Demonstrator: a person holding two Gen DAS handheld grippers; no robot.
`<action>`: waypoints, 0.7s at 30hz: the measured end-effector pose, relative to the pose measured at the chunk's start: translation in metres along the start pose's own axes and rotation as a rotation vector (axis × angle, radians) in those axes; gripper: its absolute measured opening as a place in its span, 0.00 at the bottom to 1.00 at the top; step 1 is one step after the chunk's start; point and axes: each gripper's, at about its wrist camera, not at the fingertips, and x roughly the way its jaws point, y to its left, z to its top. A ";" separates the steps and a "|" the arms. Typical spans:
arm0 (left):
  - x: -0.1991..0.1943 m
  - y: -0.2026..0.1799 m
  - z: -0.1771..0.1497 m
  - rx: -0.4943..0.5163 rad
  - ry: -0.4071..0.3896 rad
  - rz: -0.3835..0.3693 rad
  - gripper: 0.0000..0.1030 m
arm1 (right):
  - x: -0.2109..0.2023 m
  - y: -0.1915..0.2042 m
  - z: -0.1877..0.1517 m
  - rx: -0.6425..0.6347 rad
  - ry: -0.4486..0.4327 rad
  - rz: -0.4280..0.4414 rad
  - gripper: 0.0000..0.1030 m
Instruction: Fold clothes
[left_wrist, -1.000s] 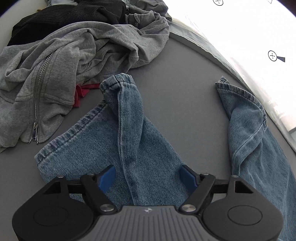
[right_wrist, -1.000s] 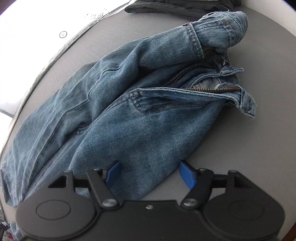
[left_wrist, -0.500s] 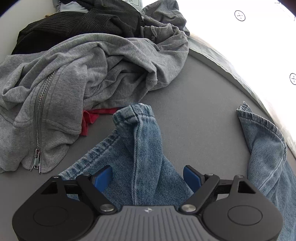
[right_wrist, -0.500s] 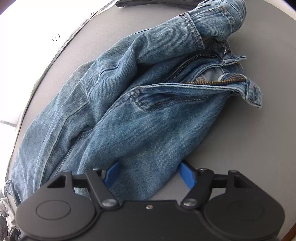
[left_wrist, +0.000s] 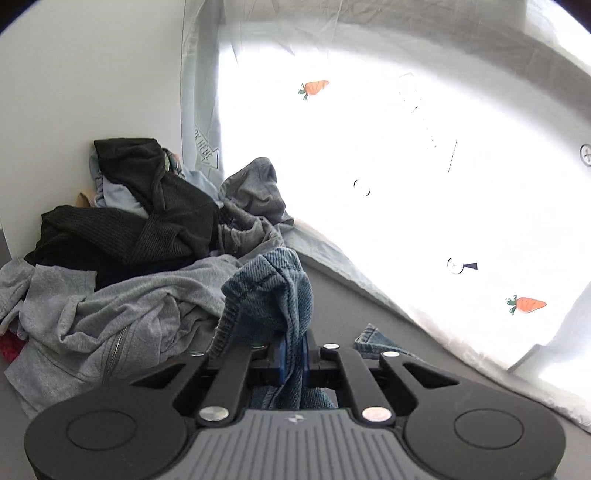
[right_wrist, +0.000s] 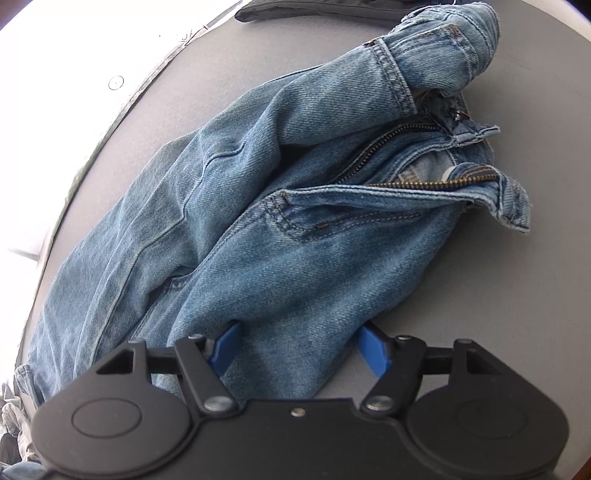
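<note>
1. At the far left of the left wrist view a scrap of red cloth peeks out from under a crumpled grey zip-up hoodie, which lies on the flat grey table top.
2. Behind the hoodie, against the white wall, sits a heap of black ribbed knitwear with a pale blue garment tucked in it.
3. In the middle, the left gripper is clenched on a leg cuff of the faded blue denim jeans; the cloth is pinched between the blue pads and bunches up above them, lifted clear of the table.
4. Just right of that gripper, the other cuff of the jeans lies flat on the table.
5. Further right hangs a bright white sheet printed with small orange carrots.
6. In the right wrist view the waist end of the jeans lies rumpled on the table top, fly unzipped, brass zipper showing.
7. The right gripper is released: its blue pads stand wide apart either side of a denim fold, low over it; whether they touch the cloth cannot be told.
</note>
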 end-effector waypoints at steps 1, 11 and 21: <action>-0.029 0.003 0.009 -0.017 -0.057 -0.022 0.08 | -0.003 -0.002 -0.002 0.005 -0.008 0.007 0.67; -0.110 0.106 -0.053 -0.118 0.097 0.233 0.13 | -0.028 -0.043 -0.011 0.104 -0.056 0.066 0.67; -0.074 0.121 -0.150 -0.163 0.366 0.411 0.49 | -0.074 -0.071 -0.020 -0.004 -0.161 0.005 0.70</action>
